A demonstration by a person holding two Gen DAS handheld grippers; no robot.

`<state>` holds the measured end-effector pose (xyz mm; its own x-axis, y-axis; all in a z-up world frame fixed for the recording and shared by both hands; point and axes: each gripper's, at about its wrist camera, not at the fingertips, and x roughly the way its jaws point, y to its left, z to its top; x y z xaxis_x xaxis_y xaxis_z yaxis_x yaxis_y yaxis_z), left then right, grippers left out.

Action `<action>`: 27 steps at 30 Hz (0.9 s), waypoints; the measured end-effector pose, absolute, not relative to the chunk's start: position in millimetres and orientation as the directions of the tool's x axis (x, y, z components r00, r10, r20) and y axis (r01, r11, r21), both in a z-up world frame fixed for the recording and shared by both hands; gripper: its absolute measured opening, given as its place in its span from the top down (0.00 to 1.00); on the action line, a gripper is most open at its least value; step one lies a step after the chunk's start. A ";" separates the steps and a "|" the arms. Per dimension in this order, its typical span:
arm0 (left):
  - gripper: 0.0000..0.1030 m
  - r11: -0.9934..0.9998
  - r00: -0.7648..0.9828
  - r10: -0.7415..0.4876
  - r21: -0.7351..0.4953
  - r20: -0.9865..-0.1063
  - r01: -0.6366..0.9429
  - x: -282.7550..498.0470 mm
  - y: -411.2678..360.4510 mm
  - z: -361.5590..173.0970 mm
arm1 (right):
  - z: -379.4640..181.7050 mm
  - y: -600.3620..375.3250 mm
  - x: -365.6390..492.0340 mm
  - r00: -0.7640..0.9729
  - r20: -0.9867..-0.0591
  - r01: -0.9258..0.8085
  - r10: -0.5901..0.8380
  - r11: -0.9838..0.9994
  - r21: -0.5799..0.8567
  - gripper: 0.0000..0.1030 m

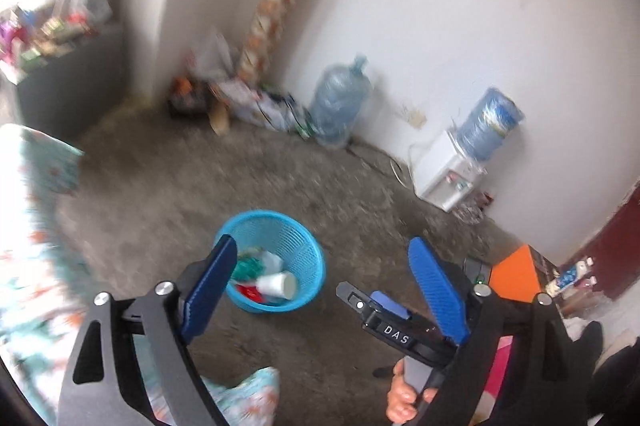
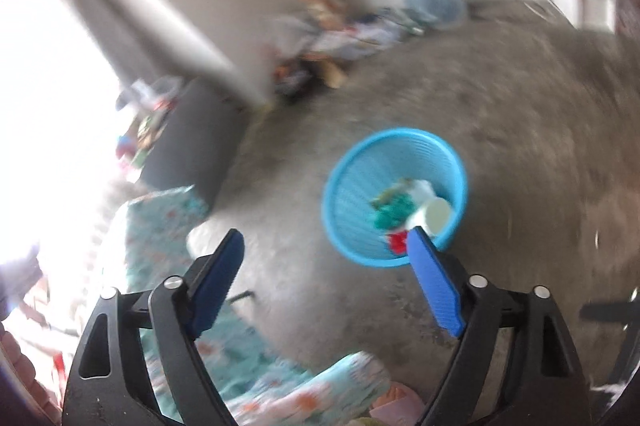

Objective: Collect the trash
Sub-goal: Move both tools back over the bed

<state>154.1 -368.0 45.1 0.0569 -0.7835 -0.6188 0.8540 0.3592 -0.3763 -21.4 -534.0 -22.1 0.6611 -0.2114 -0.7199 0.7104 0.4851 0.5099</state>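
Looking along our left gripper [image 1: 320,266], we see its jaws spread wide and empty above the blue basket [image 1: 308,246], which already holds a white cup [image 1: 278,284] and wrappers. That view alone shows our right gripper [image 1: 384,306]; the right wrist view, blurred, shows seemingly empty jaws beside the basket.

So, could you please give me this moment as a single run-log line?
left gripper: open, empty | right gripper: open, empty | round blue plastic mesh basket: on concrete floor, holds white foam cup and scraps
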 end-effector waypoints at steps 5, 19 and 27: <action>0.08 0.459 0.208 -0.783 -0.319 -0.586 0.829 143.6 -274.5 76.3 | 15.4 -487.2 5.1 0.703 -0.696 0.614 -0.147 0.618 0.491 0.14; 0.05 0.739 0.536 -0.642 -0.254 -0.548 0.624 133.8 -77.9 108.3 | 66.9 -376.4 46.0 0.694 -0.711 0.456 -0.111 0.833 0.314 0.08; 0.05 0.797 0.637 -0.600 -0.299 -0.484 0.525 125.3 -2.7 116.3 | 81.3 -349.2 42.4 0.707 -0.654 0.468 -0.271 0.872 0.145 0.08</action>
<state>125.3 -2.7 116.3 0.6366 -0.6004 -0.4840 0.5247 0.7972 -0.2987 42.4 -349.2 81.3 0.7066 -0.2710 -0.6537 0.4682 0.8716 0.1449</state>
